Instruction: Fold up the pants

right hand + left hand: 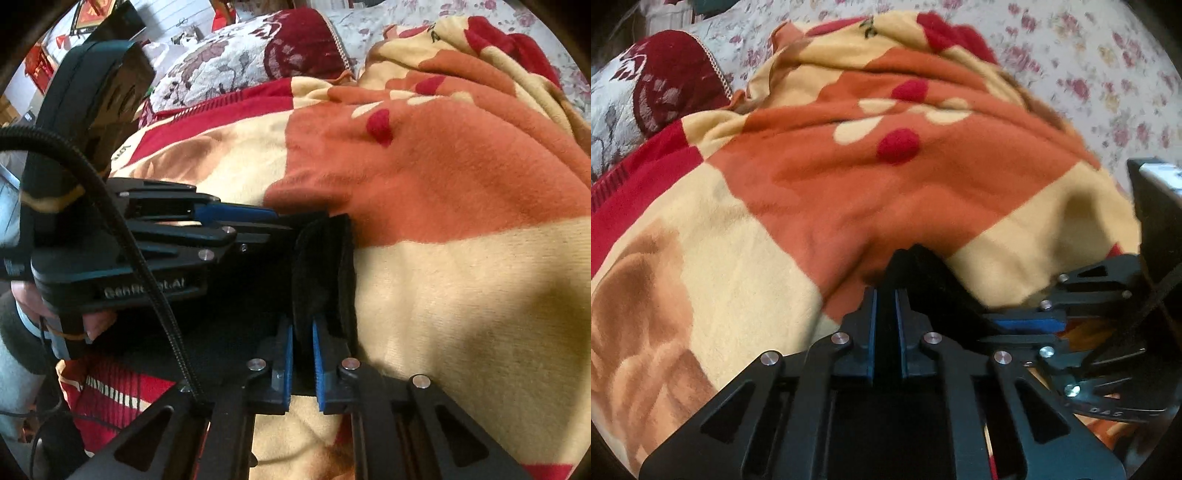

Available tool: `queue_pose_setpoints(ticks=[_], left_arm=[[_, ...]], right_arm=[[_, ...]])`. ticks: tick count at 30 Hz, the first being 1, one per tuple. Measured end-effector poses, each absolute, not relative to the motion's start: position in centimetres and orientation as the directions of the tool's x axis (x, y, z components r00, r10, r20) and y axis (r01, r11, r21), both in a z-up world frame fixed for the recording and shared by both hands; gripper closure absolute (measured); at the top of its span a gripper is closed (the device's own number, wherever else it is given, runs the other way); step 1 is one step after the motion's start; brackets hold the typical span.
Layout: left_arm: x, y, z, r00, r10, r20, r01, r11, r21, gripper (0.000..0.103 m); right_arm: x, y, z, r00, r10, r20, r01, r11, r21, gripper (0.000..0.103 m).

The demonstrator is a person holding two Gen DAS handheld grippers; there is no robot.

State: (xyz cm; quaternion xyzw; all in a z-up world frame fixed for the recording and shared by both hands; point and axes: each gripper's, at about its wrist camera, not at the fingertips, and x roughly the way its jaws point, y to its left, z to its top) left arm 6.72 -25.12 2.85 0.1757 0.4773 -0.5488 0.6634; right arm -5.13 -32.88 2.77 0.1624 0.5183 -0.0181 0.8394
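Observation:
The pants are black fabric, seen only in part. In the left wrist view my left gripper (886, 321) is shut on a strip of the black pants (923, 273) just above an orange, cream and red blanket. The right gripper (1030, 323) lies sideways at the right, also shut on the black cloth. In the right wrist view my right gripper (303, 354) is shut on a bunched fold of the pants (321, 266). The left gripper (258, 216) comes in from the left, close beside it, held by a hand.
The blanket (849, 184) covers a bed with a floral sheet (1108, 74). A red and white patterned cushion (646, 85) lies at the far left, also in the right wrist view (240, 62). A black cable (147, 258) hangs from the left gripper.

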Motion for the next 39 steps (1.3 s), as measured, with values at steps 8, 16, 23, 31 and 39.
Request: queue_pose_setpoints(ticks=[8,16,23,31,39], left_arm=[[6.7,-26.1,4.6,-0.049,-0.602,-0.797,0.894,0.329,-0.303,0.096],[6.6,-26.3,3.0,-0.039,-0.570,-0.821,0.884,0.364,-0.294,0.097],[7.1,-25.8,3.4,-0.032,-0.570,-0.821,0.841,0.428,-0.330,0.096],[6.7,-22.9,6.5,0.146,-0.549,-0.823,0.816,0.537,-0.213,0.096],[5.7,-19.4,7.7,0.224,-0.520,-0.824,0.786,0.596,-0.163,0.096]], right_arm=[[-6.8,-33.8,4.5,0.498,0.129,-0.858,0.240,0.930,0.279,0.095],[-6.1,-33.6,2.9,0.425,0.113,-0.898,0.254,0.937,0.238,0.095],[-5.3,-32.9,2.5,0.391,0.060,-0.919,0.240,0.957,0.164,0.095],[-6.5,-33.3,4.8,0.456,0.046,-0.889,0.245,0.953,0.176,0.086],[-7.3,-33.6,6.4,0.522,0.088,-0.848,0.265,0.929,0.260,0.058]])
